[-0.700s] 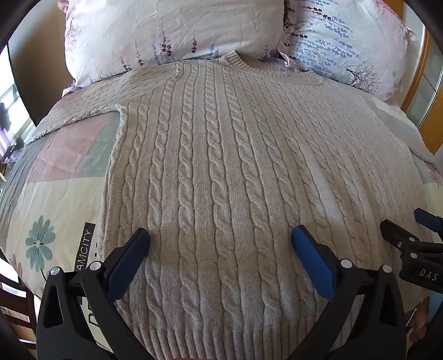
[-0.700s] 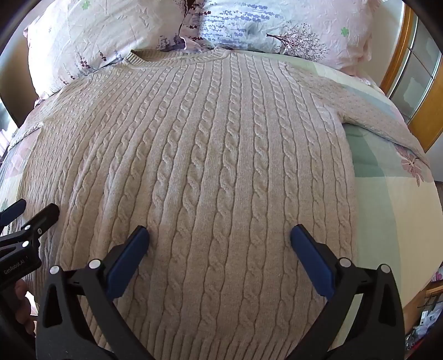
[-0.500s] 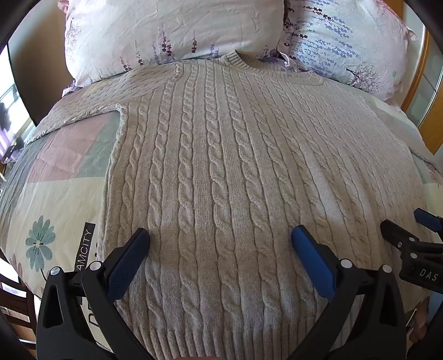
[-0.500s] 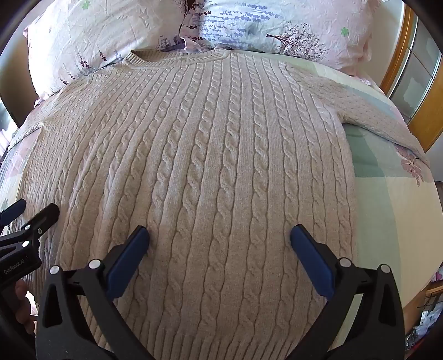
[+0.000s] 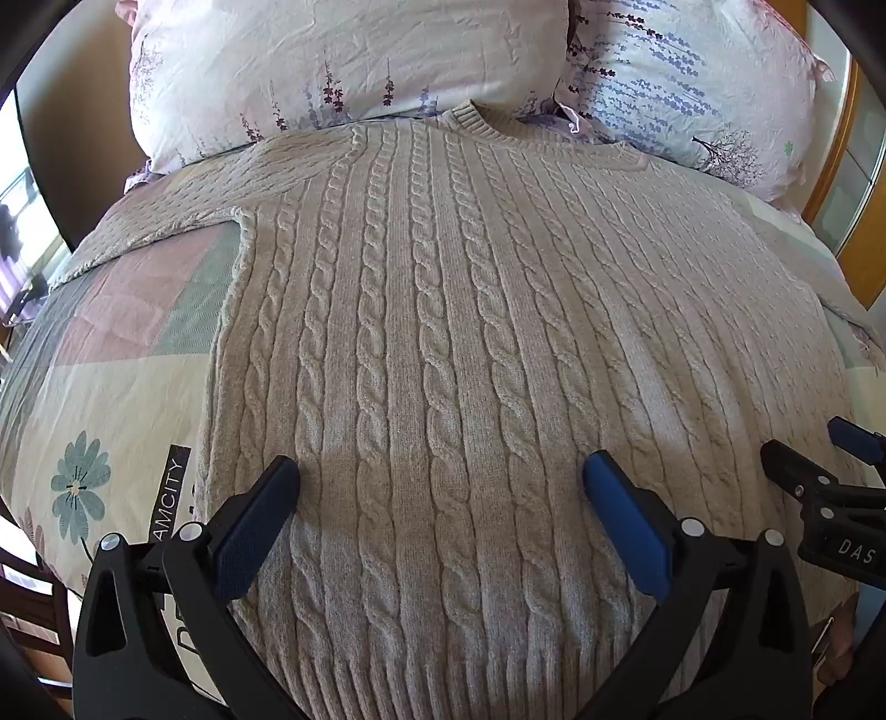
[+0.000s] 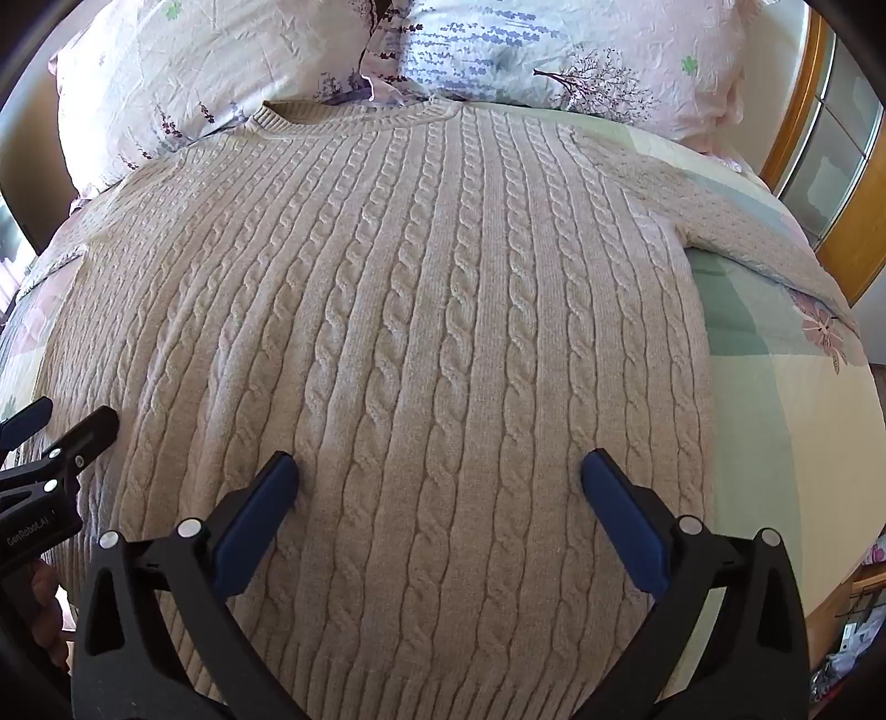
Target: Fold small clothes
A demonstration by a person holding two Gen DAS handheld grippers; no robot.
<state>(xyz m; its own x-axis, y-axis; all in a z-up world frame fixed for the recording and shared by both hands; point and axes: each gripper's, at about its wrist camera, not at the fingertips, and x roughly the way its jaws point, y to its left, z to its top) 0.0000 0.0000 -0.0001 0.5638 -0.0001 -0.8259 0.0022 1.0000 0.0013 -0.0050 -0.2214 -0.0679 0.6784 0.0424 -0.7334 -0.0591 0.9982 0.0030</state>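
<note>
A beige cable-knit sweater (image 5: 443, 310) lies flat and face up on the bed, collar towards the pillows, both sleeves spread outwards; it also shows in the right wrist view (image 6: 421, 310). My left gripper (image 5: 440, 476) is open and empty, hovering over the lower left part of the sweater near its hem. My right gripper (image 6: 440, 471) is open and empty over the lower right part. The right gripper shows at the right edge of the left wrist view (image 5: 803, 459), and the left gripper shows at the left edge of the right wrist view (image 6: 58, 426).
Two floral pillows (image 5: 343, 66) (image 6: 554, 50) lie at the head of the bed behind the collar. A patchwork bedsheet (image 5: 99, 387) shows to the left and right (image 6: 786, 421) of the sweater. A wooden frame (image 6: 797, 94) stands at the far right.
</note>
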